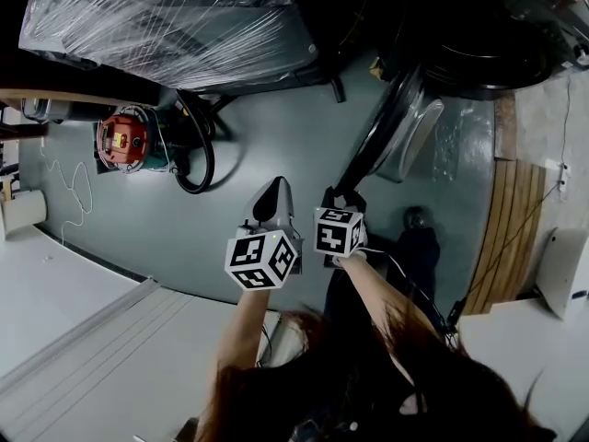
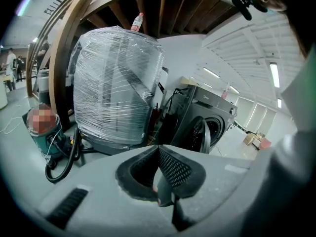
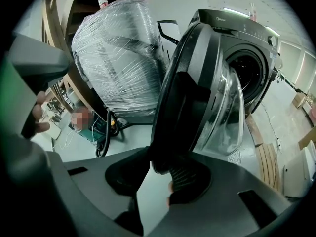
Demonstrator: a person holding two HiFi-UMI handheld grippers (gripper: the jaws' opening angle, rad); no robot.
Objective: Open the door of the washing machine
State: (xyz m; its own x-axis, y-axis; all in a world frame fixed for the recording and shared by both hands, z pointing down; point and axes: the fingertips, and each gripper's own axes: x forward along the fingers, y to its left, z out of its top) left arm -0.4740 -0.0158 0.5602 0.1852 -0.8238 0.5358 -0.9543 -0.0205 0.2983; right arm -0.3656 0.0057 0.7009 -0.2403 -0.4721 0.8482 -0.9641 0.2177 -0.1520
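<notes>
Forearms point(image 1: 241, 339) came up from the bottom of the head view, each carrying a hand-held gripper.

Right hand-held gripper point(image 3: 165, 174): jaws stood wide with the lower rim of the door point(image 3: 197, 93) between them. Both pads looked to be against the rim, so I read it as a grip on the door, not an empty hold.

Left hand-held gripper point(image 2: 158, 148): jaws together, nothing between them, hanging free beside the right one and clear of the machine.

Door location: hinged on the washing machine point(image 3: 252, 38) and swung well out from its front, glass bowl on the machine side. Drum opening was exposed in the right gripper view. Plastic-wrapped load point(image 1: 166, 17) and vacuum cleaner point(image 1: 124, 141) sat on the floor point(image 1: 276, 127) to the left, well apart from the door.

Step, my read: tail end of the pull, opening basically done.

Next move calls for one of two things:
- a little more swing, following the hinge arc
- letting go: spread the jaws off the rim first, then back straight out so the pads don't drag the door shut

Grip sat right at the rim's edge, so a sideways tug could slip off.
</notes>
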